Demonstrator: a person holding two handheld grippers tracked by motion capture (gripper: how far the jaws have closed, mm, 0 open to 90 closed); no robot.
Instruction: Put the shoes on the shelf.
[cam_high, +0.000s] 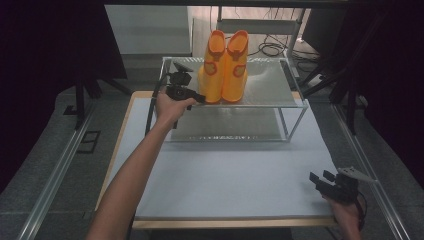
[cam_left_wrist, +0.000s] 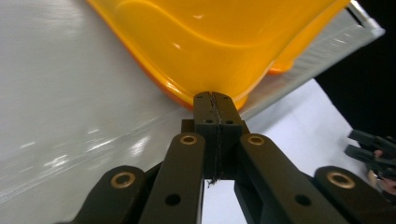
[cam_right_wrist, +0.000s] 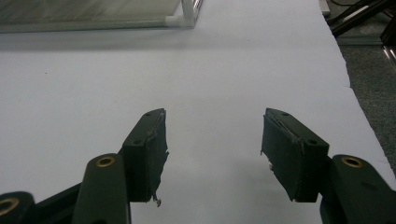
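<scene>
At the near right corner of the surface, the right claw rests in a hand, its two jaws spread wide apart over bare surface, grasping nothing. Farther in, toward the far edge, stands one two-tier rack with a mesh top shelf and a lower shelf under it. One forearm reaches from the near left side up to the rack's near left corner, where the left claw sits at the top shelf's front edge. In the left gripper view its jaws are pressed flat together with nothing between them, their tips touching or just short of the lower edge of an orange boot. Two orange boots stand upright side by side, touching, on the left half of the top shelf.
</scene>
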